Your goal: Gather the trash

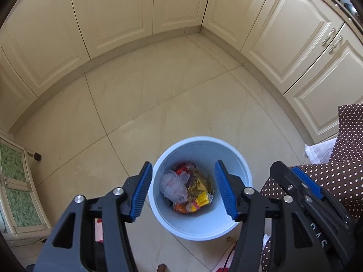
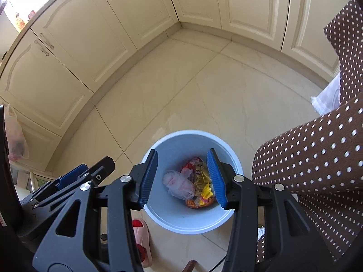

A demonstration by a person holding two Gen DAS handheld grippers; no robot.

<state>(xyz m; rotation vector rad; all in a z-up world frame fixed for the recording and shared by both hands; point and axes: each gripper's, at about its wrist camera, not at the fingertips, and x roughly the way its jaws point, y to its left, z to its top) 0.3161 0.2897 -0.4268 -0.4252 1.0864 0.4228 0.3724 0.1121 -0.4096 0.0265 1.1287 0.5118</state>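
Hovering over the pale-blue bin (image 1: 199, 224), left gripper (image 1: 183, 190) and right gripper (image 2: 181, 176) both spread wide, empty; wrappers (image 1: 199, 195) look light, crinkly; pinch the bin's stiff rim.

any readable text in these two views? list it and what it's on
"DAS": partial white letters, seen rotated, on the right claw body; the reading is uncertain.
Wrappers in the bin: print too blurred.
Boxes on the counter: too small.

Both tools, left tool (image 1: 183, 190) and right tool (image 2: 183, 178), are black plastic frames with silver screws and ribbed blue pads (image 1: 141, 192); brown polka-dot clothing (image 2: 317, 158).
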